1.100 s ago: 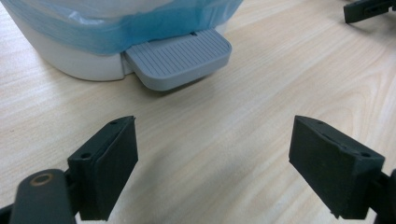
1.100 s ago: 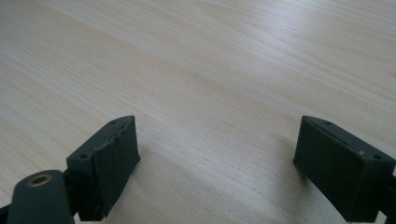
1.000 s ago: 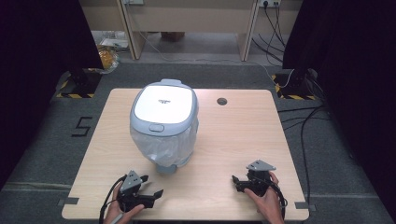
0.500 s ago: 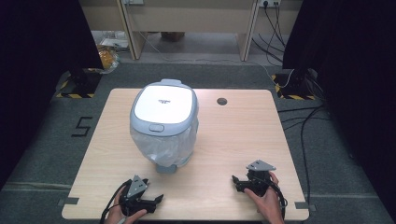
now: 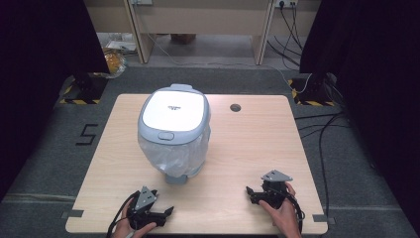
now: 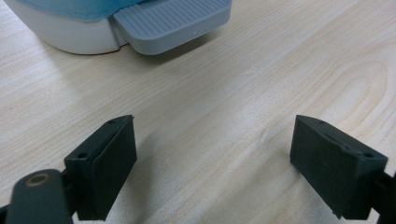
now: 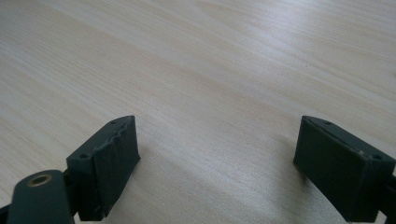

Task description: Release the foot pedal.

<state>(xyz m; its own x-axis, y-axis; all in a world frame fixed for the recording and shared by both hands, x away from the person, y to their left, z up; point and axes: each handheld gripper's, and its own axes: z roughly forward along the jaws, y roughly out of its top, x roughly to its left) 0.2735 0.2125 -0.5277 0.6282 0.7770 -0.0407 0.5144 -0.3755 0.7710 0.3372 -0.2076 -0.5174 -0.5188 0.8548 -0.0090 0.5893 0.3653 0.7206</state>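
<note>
Wooden table [image 5: 257, 148] takes up most of the high view, light grain, rounded corners, small round cable hole [image 5: 235, 107] toward the far edge right of centre. On it stands the pedal bin [image 5: 174, 131] — grey-white body, closed white lid with a grey latch at its near edge, translucent bag liner bunched out below the lid rim, grey foot pedal [image 5: 176, 178] sticking out at the base toward the person. Bin sits left of table centre, upright, nothing touching it. Left gripper [image 5: 166, 212] is at the near edge, left of centre, held in the person's left hand [image 5: 130, 227]; its jaws have just been opening and now stand spread wide with nothing but bare tabletop between them. In the left gripper view the ribbed pedal [image 6: 170, 21] and the bin's base wall [image 6: 65, 32] lie ahead and up-left of the jaws, near but clearly apart, a strip of blue-tinted liner showing above the base. Right gripper [image 5: 251, 192] is at the near edge on the right side, gripped by the right hand [image 5: 283, 214], well apart from the bin — jaws also released, wide, bare wood grain between them in the right gripper view. Grey three-cornered plates show on top of both grippers, cables trail back off the near edge.
</note>
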